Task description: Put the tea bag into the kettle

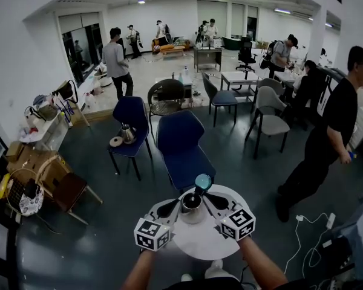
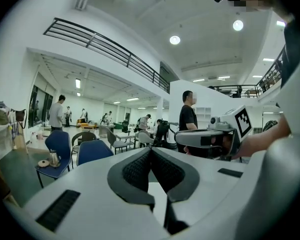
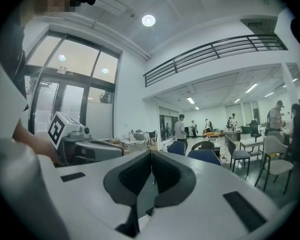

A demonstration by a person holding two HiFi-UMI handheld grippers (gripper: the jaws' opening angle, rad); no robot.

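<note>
We find the kettle [image 1: 191, 203] on the round table [image 1: 199, 245], the left gripper [image 1: 168, 208] at its 9 o'clock and the right gripper [image 1: 216, 202] at its 3 o'clock. Both sets of jaws are pressed together, gripping nothing.

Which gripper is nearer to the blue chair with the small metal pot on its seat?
Left. The chair stands ahead and to the left gripper's left; the right gripper lies beyond the kettle, farther from it.

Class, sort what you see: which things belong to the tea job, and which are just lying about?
Job: kettle, white table, left gripper, right gripper, both shut; no tea bag seen.
Lying about: blue chair, pot on far chair, floor cable.
</note>
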